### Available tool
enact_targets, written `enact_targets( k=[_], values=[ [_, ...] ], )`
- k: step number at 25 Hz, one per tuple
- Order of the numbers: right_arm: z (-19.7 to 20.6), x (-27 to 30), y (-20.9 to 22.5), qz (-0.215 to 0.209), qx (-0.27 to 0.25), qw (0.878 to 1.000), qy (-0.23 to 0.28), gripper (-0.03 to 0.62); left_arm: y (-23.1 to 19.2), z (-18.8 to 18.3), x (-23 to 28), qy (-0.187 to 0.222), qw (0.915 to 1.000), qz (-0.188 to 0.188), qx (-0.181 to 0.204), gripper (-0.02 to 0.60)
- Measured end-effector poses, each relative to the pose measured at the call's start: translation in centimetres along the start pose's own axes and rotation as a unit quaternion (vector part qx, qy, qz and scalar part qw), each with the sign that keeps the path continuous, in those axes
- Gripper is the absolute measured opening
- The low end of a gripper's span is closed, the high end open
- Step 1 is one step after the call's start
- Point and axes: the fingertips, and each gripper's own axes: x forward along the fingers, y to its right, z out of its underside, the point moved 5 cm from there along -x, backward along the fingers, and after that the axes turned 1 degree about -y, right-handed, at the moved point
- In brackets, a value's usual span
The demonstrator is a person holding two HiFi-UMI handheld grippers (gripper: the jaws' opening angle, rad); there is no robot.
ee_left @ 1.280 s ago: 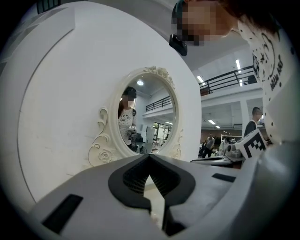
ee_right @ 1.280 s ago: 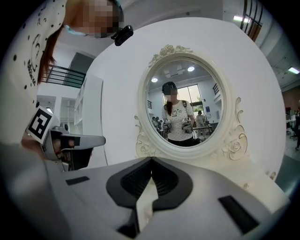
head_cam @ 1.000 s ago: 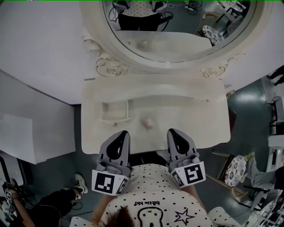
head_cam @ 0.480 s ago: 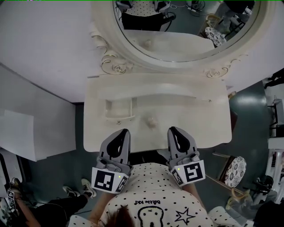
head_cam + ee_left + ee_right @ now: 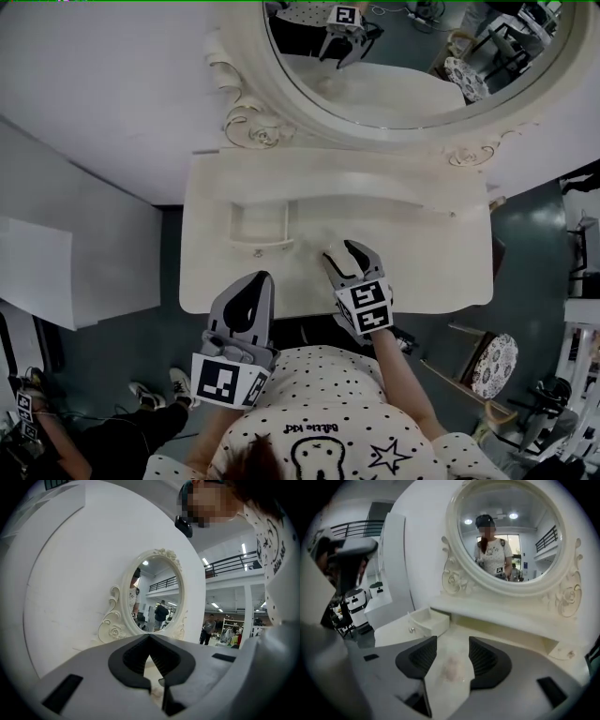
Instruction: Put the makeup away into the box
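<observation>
The right gripper (image 5: 453, 645) is opening its fingers (image 5: 420, 660) around a pinkish makeup item (image 5: 452, 667) on the table (image 5: 393, 631).

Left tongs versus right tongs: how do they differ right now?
Left tongs are shut tight; right tongs are opening, with a clear gap. Left tongs have nothing between them; right tongs frame a pale pink makeup piece lying on the table, without touching it. Left tongs hang at the table's front edge; right tongs reach out over it. Both share the same grey build.
</observation>
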Motion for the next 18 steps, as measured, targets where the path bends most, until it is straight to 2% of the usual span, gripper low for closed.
enact_targets(
  k=[3, 10, 16, 18],
  values=[
    [2.3, 3.0, -0.2, -0.005, -0.007, 0.999, -0.053, 0.213, -0.3, 0.1, -0.2, -0.003, 0.9999, -0.007, -0.008, -0.005],
    [5.8, 5.7, 0.3, 0.008, 0.008, 0.991, -0.132, 0.218, -1.3, 0.4, -0.5, -0.009, 0.9997, -0.022, -0.008, -0.005],
    [6.4, 6.0, 0.6, 0.011, 0.013, 0.991, -0.132, 0.214, -1.4, 0.5, -0.3, -0.017, 0.9995, -0.021, -0.012, -0.005],
    [6.1, 5.9, 0.5, 0.004, 0.007, 0.992, -0.126, 0.176, -1.3, 0.6, -0.2, -0.018, 0.9996, -0.02, -0.012, -0.005]
  ],
)
